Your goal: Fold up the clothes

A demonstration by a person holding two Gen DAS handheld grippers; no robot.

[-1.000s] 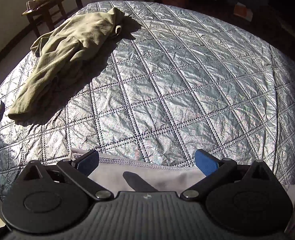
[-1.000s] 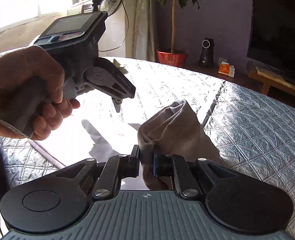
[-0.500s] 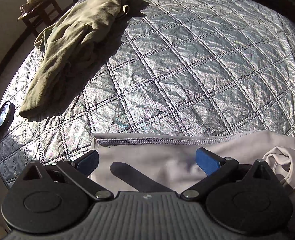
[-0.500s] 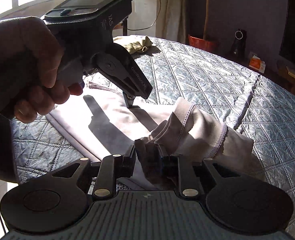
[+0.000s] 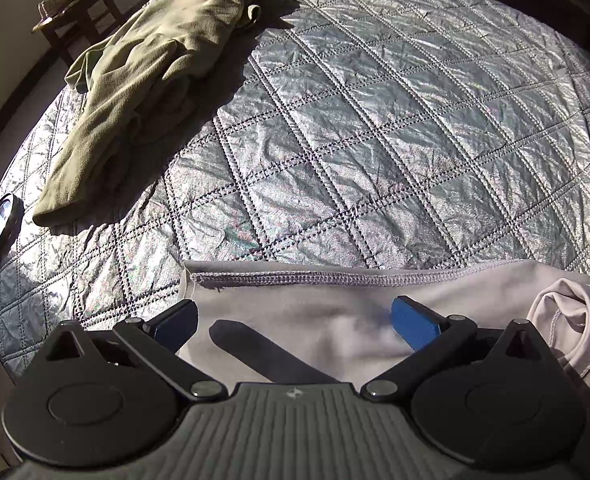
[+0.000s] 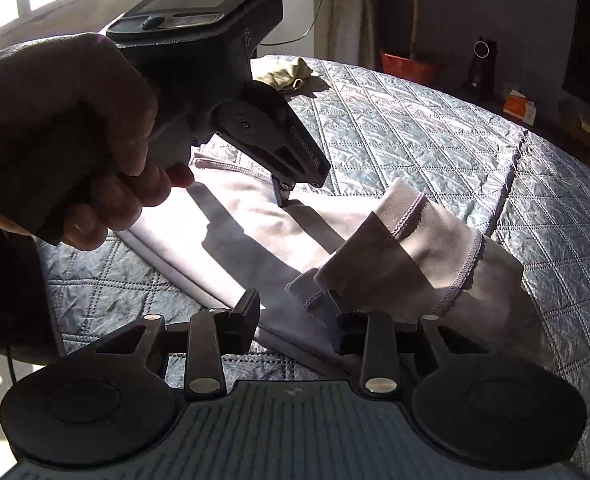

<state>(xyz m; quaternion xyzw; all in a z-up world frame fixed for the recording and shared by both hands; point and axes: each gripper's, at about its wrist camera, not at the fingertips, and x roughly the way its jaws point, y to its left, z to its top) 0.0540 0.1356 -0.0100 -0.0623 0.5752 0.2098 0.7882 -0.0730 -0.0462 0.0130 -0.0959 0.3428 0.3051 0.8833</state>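
Pale grey garment (image 5: 295,312) lies flat on the quilted bed (image 5: 375,140), stitched hem toward bed centre. Left gripper (image 5: 295,322) hovers over it, fingers spread wide, empty. Right gripper (image 6: 297,320) at the garment's bunched sleeve end (image 6: 415,248), fingers parted, cloth between them but unpinched. Olive garment (image 5: 147,80) crumpled beyond the grey one, well apart.
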